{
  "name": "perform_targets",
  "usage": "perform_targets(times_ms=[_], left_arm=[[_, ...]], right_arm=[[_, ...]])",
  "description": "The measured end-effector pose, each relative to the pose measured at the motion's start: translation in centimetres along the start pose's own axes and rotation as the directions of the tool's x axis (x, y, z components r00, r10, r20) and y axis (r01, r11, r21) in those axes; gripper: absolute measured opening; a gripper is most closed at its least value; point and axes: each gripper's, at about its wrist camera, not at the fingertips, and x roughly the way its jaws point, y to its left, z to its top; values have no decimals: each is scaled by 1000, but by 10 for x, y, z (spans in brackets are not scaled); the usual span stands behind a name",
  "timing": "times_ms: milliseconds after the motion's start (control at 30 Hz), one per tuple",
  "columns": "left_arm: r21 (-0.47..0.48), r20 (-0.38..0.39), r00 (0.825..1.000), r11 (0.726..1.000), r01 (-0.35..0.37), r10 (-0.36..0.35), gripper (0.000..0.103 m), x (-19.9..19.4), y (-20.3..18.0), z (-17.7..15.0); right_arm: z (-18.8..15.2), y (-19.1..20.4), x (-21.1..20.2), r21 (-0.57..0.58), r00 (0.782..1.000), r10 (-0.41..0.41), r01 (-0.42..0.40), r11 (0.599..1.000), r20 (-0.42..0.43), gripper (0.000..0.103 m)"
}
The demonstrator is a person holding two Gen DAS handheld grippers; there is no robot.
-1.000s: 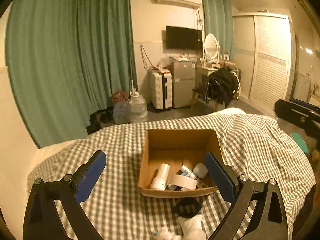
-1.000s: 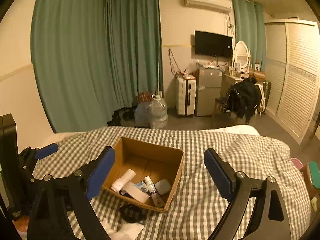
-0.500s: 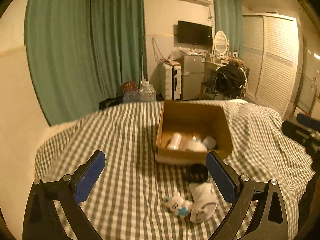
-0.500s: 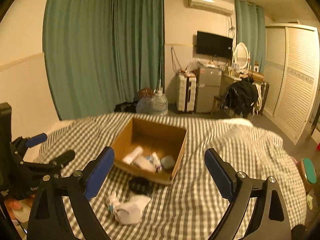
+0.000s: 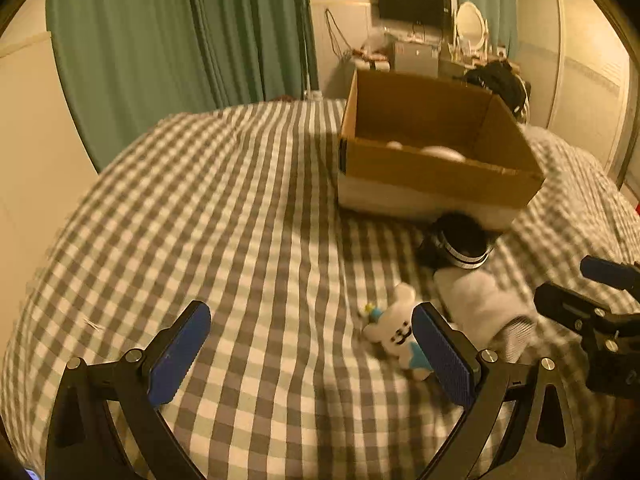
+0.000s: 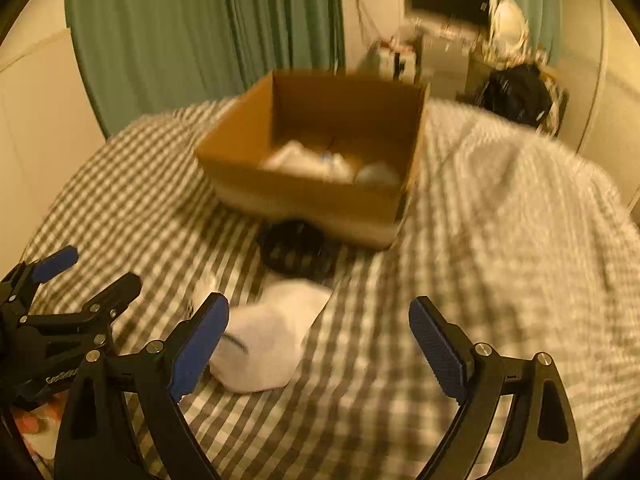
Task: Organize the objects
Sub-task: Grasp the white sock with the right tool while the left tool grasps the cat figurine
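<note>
An open cardboard box (image 5: 436, 168) (image 6: 312, 196) sits on the checked bed cover and holds several pale items. In front of it lie a black sock (image 5: 460, 242) (image 6: 296, 250), a white sock (image 5: 484, 310) (image 6: 268, 340) and a small white plush toy (image 5: 394, 330). My left gripper (image 5: 310, 354) is open and empty, low over the cover, with the toy just inside its right finger. My right gripper (image 6: 318, 350) is open and empty, low over the cover, with the white sock beside its left finger. The right wrist view is blurred.
The checked cover (image 5: 224, 216) spreads to the left of the box. Green curtains (image 5: 180, 40) hang behind the bed. A TV (image 5: 414, 2), a dresser and a chair with dark clothes (image 5: 498, 78) stand at the far wall.
Both grippers have dropped lower and moved forward toward the socks and toy. The box and loose items now look much nearer. Both stay open.
</note>
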Motion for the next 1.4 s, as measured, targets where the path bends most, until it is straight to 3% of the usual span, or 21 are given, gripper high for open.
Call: perform_targets(times_ms=[233, 400, 500, 600, 800, 967, 1100, 1200, 1300, 1400], left_arm=[[-7, -73, 996, 999, -45, 44, 103, 20, 2, -3], [-37, -83, 994, 997, -70, 66, 103, 21, 9, -2], [-44, -99, 993, 996, -73, 68, 103, 24, 11, -3], [-32, -106, 992, 996, -79, 75, 103, 27, 9, -4], [-30, -76, 997, 999, -29, 26, 103, 23, -3, -5], [18, -84, 994, 998, 65, -63, 103, 29, -34, -8], [68, -103, 990, 992, 104, -97, 103, 45, -54, -10], [45, -118, 983, 988, 146, -140, 103, 57, -58, -8], [36, -143, 973, 982, 187, -180, 94, 67, -62, -7], [61, -182, 960, 972, 228, -214, 75, 74, -72, -10]], right_arm=[[-8, 9, 11, 14, 993, 115, -114, 993, -31, 92], [-8, 20, 17, -8, 988, 139, -140, 990, -67, 90], [-13, 24, 32, -12, 981, 149, -151, 988, -122, 77], [-17, 25, 45, 1, 965, 201, -203, 979, -171, 56], [-16, 24, 24, -19, 982, 164, -166, 986, -98, 46], [-6, 13, -4, -57, 1000, 20, -19, 998, 13, 45], [-5, -5, -7, -8, 1000, -6, 7, 1000, 25, 45], [-7, -12, 1, 14, 1000, -13, 13, 1000, 6, 45], [-7, -10, 3, 5, 1000, -19, 19, 1000, 1, 45], [-8, -12, 0, 0, 1000, -19, 19, 1000, -2, 45]])
